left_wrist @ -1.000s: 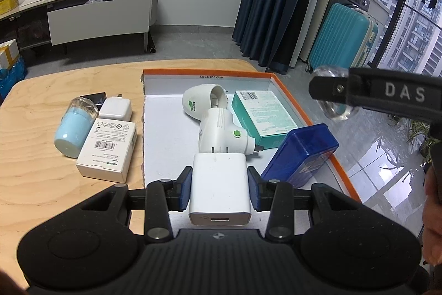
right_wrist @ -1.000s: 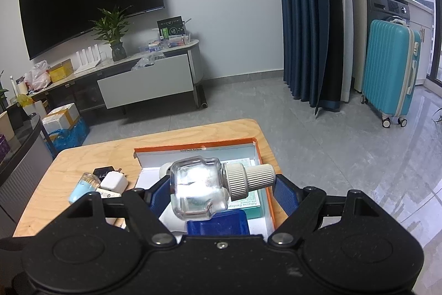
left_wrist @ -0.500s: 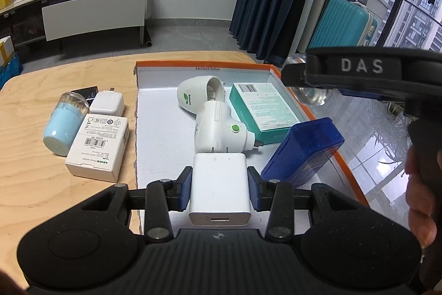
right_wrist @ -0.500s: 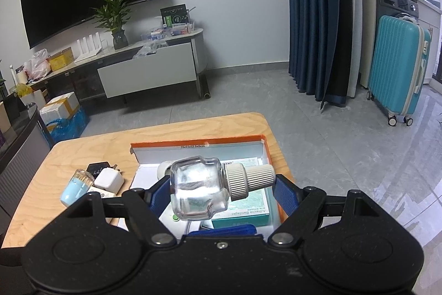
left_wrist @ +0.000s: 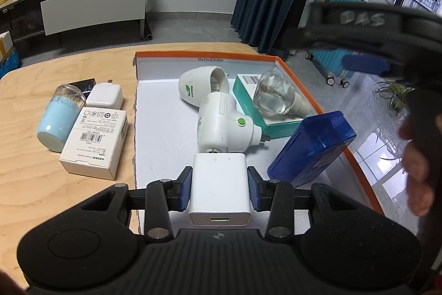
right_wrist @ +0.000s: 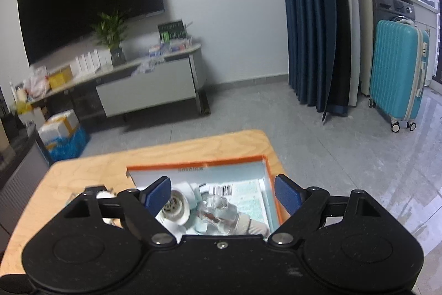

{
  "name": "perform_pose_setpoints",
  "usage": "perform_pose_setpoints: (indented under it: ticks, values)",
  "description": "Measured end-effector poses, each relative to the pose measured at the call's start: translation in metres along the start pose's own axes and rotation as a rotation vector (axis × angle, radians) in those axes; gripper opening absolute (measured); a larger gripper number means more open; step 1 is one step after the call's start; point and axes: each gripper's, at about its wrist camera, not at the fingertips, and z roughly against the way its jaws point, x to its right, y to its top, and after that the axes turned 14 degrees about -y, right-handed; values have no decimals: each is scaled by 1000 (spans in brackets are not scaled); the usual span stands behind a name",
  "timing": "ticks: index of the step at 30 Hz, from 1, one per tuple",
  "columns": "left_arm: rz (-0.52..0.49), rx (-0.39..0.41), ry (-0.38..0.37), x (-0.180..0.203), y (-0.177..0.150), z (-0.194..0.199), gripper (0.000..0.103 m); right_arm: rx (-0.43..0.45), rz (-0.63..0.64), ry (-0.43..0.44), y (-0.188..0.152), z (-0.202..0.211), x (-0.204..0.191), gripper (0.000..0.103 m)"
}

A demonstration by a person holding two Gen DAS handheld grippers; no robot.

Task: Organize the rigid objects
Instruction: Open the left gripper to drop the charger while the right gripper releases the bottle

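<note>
My left gripper (left_wrist: pixel 219 188) is shut on a white charger (left_wrist: pixel 219 201), held low over the near end of the orange-rimmed box (left_wrist: pixel 204 54). A clear glass bottle (left_wrist: pixel 272 97) with a white cap lies on its side on the teal carton (left_wrist: pixel 279 126) inside that box. My right gripper (right_wrist: pixel 222 192) hovers above it with its jaws opening; the bottle (right_wrist: pixel 221 212) lies below them, free of the pads. In the left wrist view the right gripper shows blurred at the upper right, above the box's right side.
The box also holds a white plug-in device (left_wrist: pixel 221 123), a white dome part (left_wrist: pixel 193 86) and a blue case (left_wrist: pixel 312 148) leaning on the right wall. On the wooden table at the left stand a light-blue cup (left_wrist: pixel 58 120), a white carton (left_wrist: pixel 94 143) and a small white adapter (left_wrist: pixel 105 100).
The right gripper's jaws have spread and the glass bottle has dropped out of them onto the teal carton. The left gripper stays shut on the charger in the same place.
</note>
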Motion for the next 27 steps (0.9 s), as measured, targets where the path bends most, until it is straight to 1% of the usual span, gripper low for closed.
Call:
perform_pose_setpoints:
  ticks: [4,9,11,14,16,18,19,21,24,27]
  values:
    - [-1,-4,-3,1,-1,-4,41,21,-20,-33,2,12,11,97]
    - [0,-21,-22,2,0,-13,41,42,-57,-24,1,29,21,97]
    - [-1,-13,-44,2,0,-15,41,46,-55,-18,0,34,21,97]
    - [2,-1,-60,4,1,-10,58,49,-44,-16,-1,40,19,97]
    - [-4,5,-51,6,2,-5,60,48,-43,-4,-3,44,17,97]
    - [4,4,-42,5,3,0,67,44,-40,4,-5,47,14,97]
    - [9,7,-32,4,3,3,68,43,-36,8,-5,49,12,97]
    - [19,8,-8,2,5,9,77,40,-29,18,-8,52,9,97]
    - [29,14,28,-2,7,20,84,37,-21,30,-11,58,2,97]
    - [35,22,67,-7,9,30,89,35,-9,40,-14,64,-5,98]
